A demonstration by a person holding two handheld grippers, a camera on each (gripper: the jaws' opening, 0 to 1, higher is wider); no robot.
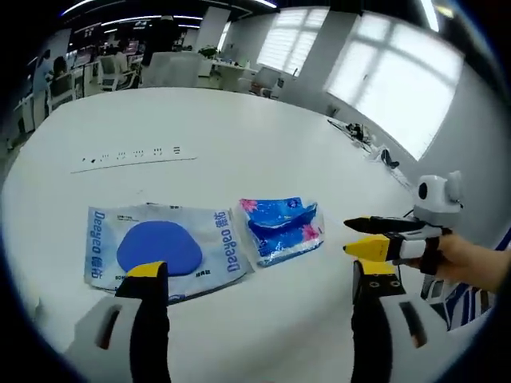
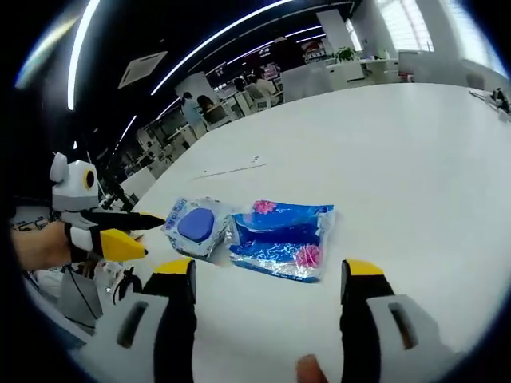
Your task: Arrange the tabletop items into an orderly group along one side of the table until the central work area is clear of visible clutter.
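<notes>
Two flat packets lie side by side on the white bench: a pale wipes pouch with a blue oval, and a blue tissue pack. The left gripper hovers just near of the pouch, jaws released and empty. The right gripper faces the tissue pack, jaws likewise spread, nearer that one. The pouch's near edge is hidden behind a jaw.

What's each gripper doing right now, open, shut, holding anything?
Left gripper: open, fingers wide apart, holding nothing; hovers over the white table near the wipes pack.
Right gripper: open, empty, in front of the blue tissue pack.
</notes>
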